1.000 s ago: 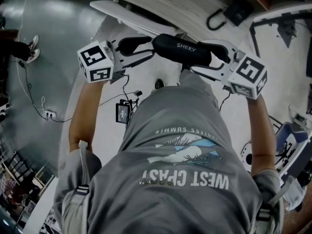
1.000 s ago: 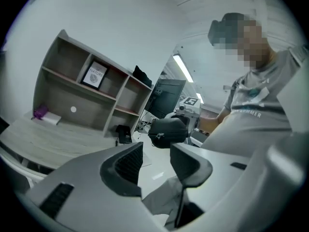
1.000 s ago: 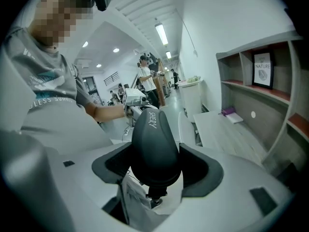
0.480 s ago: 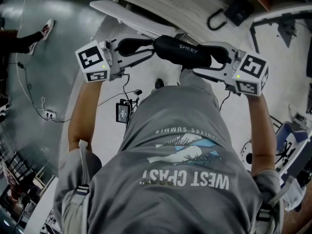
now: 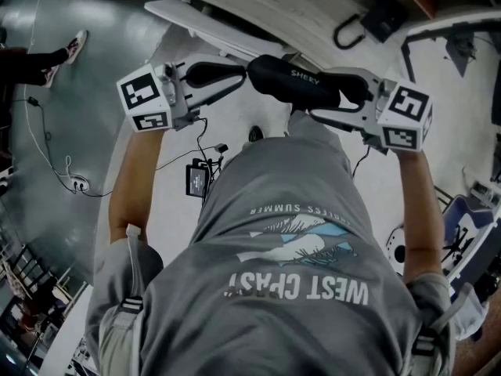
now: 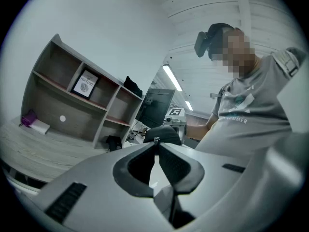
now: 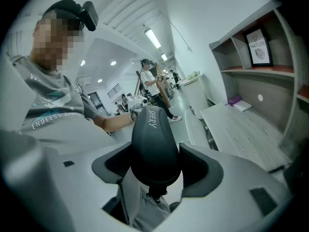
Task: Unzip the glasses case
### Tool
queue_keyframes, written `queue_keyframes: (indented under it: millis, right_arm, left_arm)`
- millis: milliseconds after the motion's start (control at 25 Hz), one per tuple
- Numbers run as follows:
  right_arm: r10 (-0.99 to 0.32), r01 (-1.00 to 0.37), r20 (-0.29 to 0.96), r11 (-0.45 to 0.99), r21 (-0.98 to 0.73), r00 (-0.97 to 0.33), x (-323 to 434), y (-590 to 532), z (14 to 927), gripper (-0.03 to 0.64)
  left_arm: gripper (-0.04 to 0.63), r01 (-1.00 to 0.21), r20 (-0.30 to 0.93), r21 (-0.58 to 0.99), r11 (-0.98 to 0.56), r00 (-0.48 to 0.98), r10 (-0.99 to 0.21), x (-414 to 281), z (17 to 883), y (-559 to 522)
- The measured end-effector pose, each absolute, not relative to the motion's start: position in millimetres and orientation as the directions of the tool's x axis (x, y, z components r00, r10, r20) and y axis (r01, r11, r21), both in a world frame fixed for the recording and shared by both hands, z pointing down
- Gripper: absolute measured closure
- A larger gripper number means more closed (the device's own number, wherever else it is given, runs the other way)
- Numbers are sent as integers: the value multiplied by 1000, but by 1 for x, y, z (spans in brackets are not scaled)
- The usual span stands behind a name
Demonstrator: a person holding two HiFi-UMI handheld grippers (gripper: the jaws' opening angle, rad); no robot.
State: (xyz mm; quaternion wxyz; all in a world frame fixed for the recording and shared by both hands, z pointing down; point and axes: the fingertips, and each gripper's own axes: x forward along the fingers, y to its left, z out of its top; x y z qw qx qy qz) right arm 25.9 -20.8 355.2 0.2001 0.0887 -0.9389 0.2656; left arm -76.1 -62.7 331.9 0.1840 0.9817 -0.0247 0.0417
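A black glasses case (image 5: 293, 81) marked SHERY hangs in the air in front of the person's chest, between both grippers. My right gripper (image 5: 335, 94) is shut on the case's right end; in the right gripper view the case (image 7: 154, 144) fills the gap between the pads (image 7: 112, 166). My left gripper (image 5: 244, 75) is at the case's left end. Its jaws have just been closing, and in the left gripper view the tips (image 6: 156, 144) pinch a small metal zipper pull (image 6: 155, 139). Behind the pull, the rounded end of the case (image 6: 166, 132) shows.
A pale wooden table (image 5: 297, 6) lies ahead, with a white seat (image 5: 203, 22) before it. Wall shelves (image 6: 72, 105) stand behind the table. Cables (image 5: 70, 182) and a small device (image 5: 196, 180) lie on the floor. Another person's foot (image 5: 74, 45) is at the far left.
The left gripper's jaws have closed together at the case's left end, and its marker cube has shifted slightly left. The right gripper has rolled a little and still holds the case.
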Motion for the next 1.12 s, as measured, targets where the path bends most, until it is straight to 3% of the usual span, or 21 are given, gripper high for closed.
queue_keyframes:
  millis: [520,680,880,1120]
  right_arm:
    - [-32,-246,374,806,-539,-927,26,-19,355,306]
    - [-41,-272,412,809,-520,-910,25,-22,361,307]
    - [-57,-329,468,786,-524,-882,24,-29,370,308]
    - [-57,-361,506,769,-527,-860,21,-33,376,308]
  left_arm:
    - [595,-48,45,414,-909,998,-32,-79,322,-63]
    - [595,-119,142,312,-943,987,-78,-77,324,-68]
    - [595,-207,343,63,-976,923,-174,-79,339,-72]
    - [595,-215,379,76,-974,910,-171,-80,342,-70]
